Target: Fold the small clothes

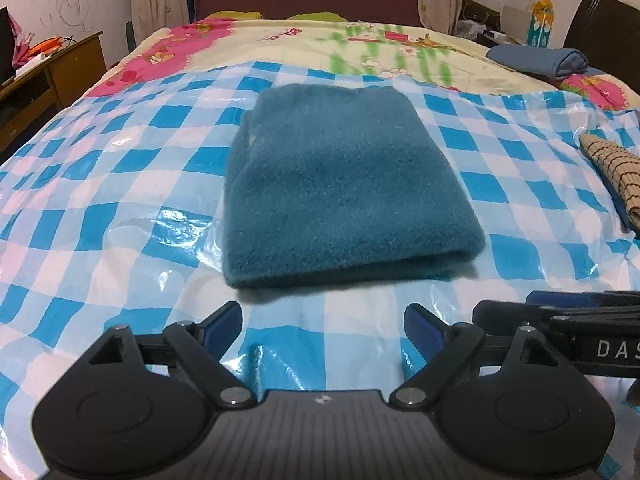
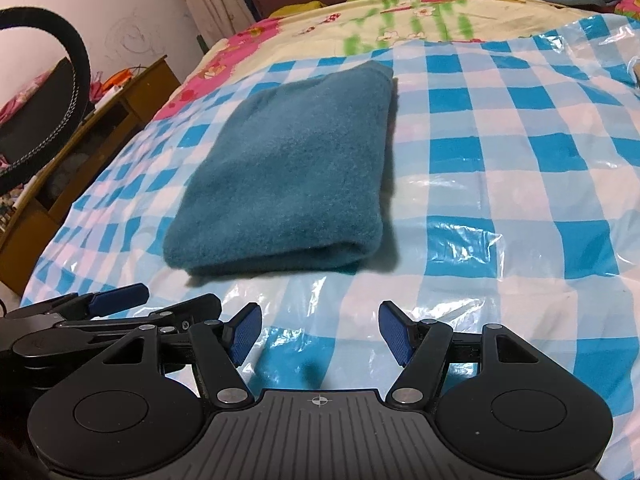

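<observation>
A teal fleece garment [image 1: 340,184] lies folded into a thick, soft-edged rectangle on a glossy plastic sheet [image 1: 120,208] printed in blue and white checks. The nap is fuzzy and matte; the near edge is a rounded fold, with layers showing at its lower lip in the right wrist view [image 2: 280,184]. The sheet is crinkled, with bright glare patches, and covers a quilt [image 1: 280,40] patterned in pink, cream and green.

The left gripper [image 1: 323,322] sits just short of the garment's near edge, its jaws spread wide with nothing between them but sheet. Its pads [image 1: 224,322] are blue and ribbed, on black jointed linkages.

The right gripper [image 2: 320,330] is likewise spread and empty, near the garment's near right corner but apart from it. The two grippers are side by side.

A tan cloth [image 1: 612,168] with dark grid lines lies at the sheet's right edge. A folded blue-grey garment [image 1: 540,60] rests farther back on the quilt. A wooden cabinet [image 1: 48,76] stands left of the bed.
</observation>
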The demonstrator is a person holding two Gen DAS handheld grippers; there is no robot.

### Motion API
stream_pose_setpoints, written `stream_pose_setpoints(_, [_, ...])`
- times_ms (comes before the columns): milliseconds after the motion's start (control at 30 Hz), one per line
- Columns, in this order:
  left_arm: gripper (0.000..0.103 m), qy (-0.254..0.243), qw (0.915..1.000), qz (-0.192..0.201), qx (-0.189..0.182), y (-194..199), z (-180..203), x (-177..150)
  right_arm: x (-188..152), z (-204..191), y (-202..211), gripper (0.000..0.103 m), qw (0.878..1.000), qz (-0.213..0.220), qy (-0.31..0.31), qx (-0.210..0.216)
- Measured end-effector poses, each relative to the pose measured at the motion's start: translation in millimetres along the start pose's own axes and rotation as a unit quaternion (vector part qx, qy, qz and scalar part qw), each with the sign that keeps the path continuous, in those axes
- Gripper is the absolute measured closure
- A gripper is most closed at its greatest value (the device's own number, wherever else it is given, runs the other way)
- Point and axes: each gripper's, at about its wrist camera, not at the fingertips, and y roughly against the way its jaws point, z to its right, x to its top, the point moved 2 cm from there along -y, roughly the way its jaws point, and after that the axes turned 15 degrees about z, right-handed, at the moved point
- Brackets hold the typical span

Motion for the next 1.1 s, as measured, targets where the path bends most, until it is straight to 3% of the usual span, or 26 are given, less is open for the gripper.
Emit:
stream_pose_setpoints(500, [0.001,0.015,0.9998,-0.014,0.006,1,-1,-2,-4,2,6,0.037,1.000,0.000,0.003,-0.013])
stream_pose_setpoints(733, [0.001,-0.005,0.9998,-0.014,0.014,5,3,-4,-5,3,8,0.037,1.000,0.000,0.005,-0.018])
stream_pose_setpoints(1100, [0.001,0.010,0.9996,-0.025,0.010,6,2,-6,-7,5,11,0.037,1.000,0.000,0.006,-0.024])
